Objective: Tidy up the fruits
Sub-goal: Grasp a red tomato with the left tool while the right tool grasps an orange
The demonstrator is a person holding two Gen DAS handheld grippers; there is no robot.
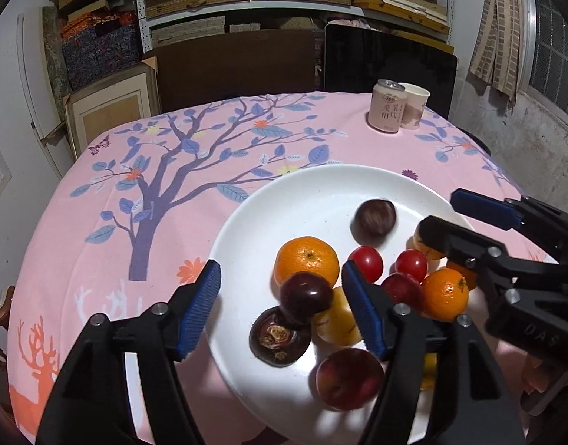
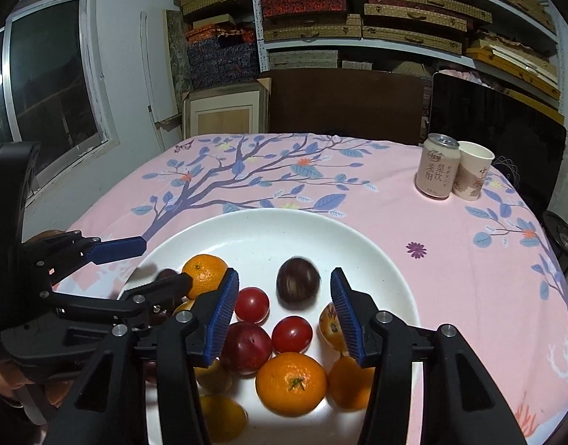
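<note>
A white plate on the pink tablecloth holds several fruits. My left gripper is open over the plate's left side. An orange, a dark plum and a mangosteen lie below its gap, untouched by the pads. My right gripper is open over the right side, with nothing pressed between its pads. A blurred dark purple fruit lies alone just beyond it. Two red tomatoes, a red plum and an orange lie under it.
A drink can and a paper cup stand at the table's far right corner. Dark chair backs and shelves of boxes rise behind the table. The tablecloth's tree print covers the far left.
</note>
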